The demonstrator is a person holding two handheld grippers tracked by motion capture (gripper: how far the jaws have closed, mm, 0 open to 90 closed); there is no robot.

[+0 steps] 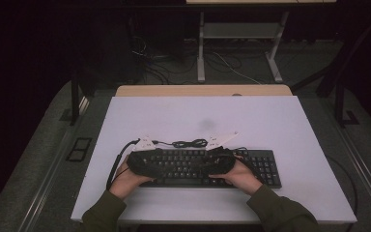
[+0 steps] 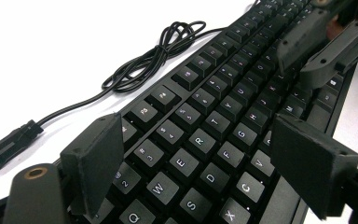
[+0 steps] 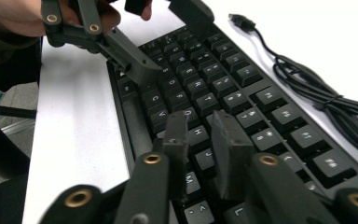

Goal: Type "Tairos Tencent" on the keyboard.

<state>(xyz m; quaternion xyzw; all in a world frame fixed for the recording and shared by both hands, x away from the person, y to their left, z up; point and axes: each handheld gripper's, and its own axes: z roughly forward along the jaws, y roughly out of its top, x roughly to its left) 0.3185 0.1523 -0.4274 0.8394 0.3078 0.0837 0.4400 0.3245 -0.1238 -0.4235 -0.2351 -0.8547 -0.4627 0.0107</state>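
You held both tongs low over a black keyboard (image 1: 207, 166) that lay flat on the white surface (image 1: 290, 125), near the edge closest to you and a little right of the middle.

Your left tongs (image 2: 200, 158) stood spread wide, released and holding nothing. In the left gripper view one black jaw rose beside the number row and the other beside the bottom letter row, with the keys from W and S across to G and V showing between them. I could not tell whether the jaw tips touched any keys.

Your right tongs (image 3: 205, 135) were parted only by a narrow gap. In the right gripper view the two jaws stood close together just above the H and J keys, and nothing sat between them. Whether the tips rested on those keys I could not tell.

In the high view your left hand (image 1: 125, 176) sat at the left end of the keyboard and your right hand (image 1: 239, 175) over its middle-right part, leaving the number pad end uncovered.

The keyboard's black cable (image 1: 189, 143) lay in a loose bundle on the surface just beyond the far edge of the keys, and its plug (image 3: 240, 19) rested on the white top, connected to nothing.
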